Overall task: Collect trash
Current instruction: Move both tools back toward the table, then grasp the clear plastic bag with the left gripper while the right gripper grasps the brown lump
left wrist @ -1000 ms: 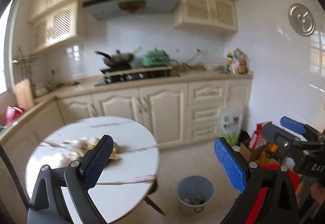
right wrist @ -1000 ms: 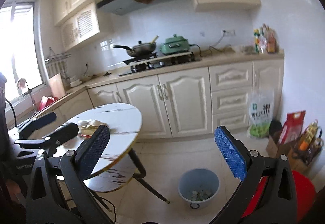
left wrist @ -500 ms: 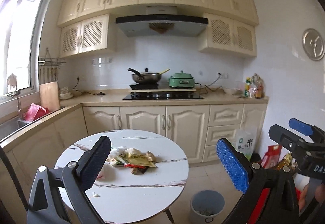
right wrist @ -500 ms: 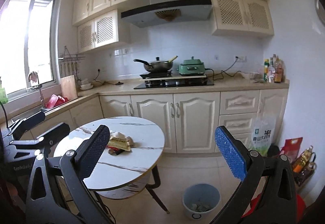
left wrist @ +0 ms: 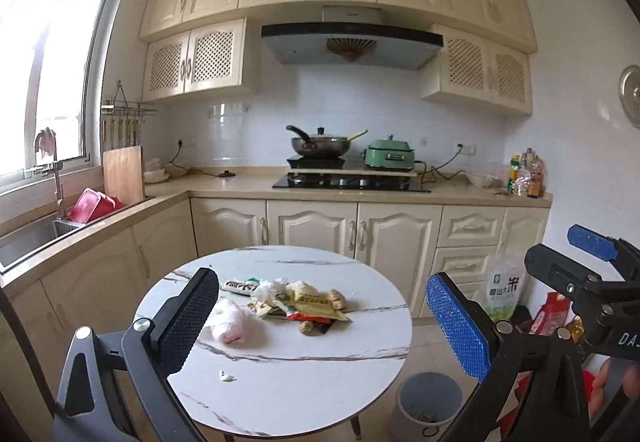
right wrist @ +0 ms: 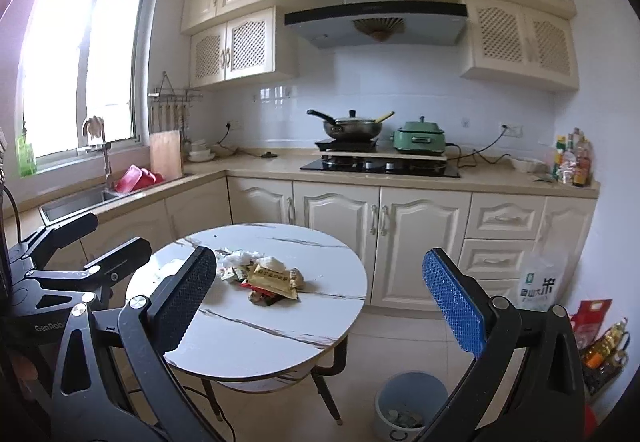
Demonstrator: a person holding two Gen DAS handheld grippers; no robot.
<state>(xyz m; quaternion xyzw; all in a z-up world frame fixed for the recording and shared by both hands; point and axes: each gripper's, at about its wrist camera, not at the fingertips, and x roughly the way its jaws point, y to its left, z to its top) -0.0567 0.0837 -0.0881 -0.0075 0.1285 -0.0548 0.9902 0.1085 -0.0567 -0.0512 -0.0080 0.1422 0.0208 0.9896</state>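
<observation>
A heap of trash [left wrist: 296, 302] lies in the middle of the round white marble table [left wrist: 288, 382]: yellow and red wrappers, peanut shells, and a crumpled white bag [left wrist: 230, 324] on its left. My left gripper [left wrist: 320, 278] is open, short of the heap and above the table's near side, holding nothing. In the right wrist view the same trash heap [right wrist: 268, 276] sits on the table [right wrist: 280, 338], and my right gripper [right wrist: 318, 256] is open and empty, further back. A grey-blue bin [right wrist: 410, 406] stands on the floor to the right of the table.
Cream cabinets [left wrist: 352, 230] and a counter with a stove run behind the table. A sink [right wrist: 76, 203] is at the left. A rice bag [right wrist: 538, 288], a red packet [right wrist: 592, 316] and bottles line the right wall. A white crumb [left wrist: 227, 377] lies near the table's front.
Both views have swung up and left, so the table and trash heap are now centred between the fingers. Both grippers stay open and empty.
</observation>
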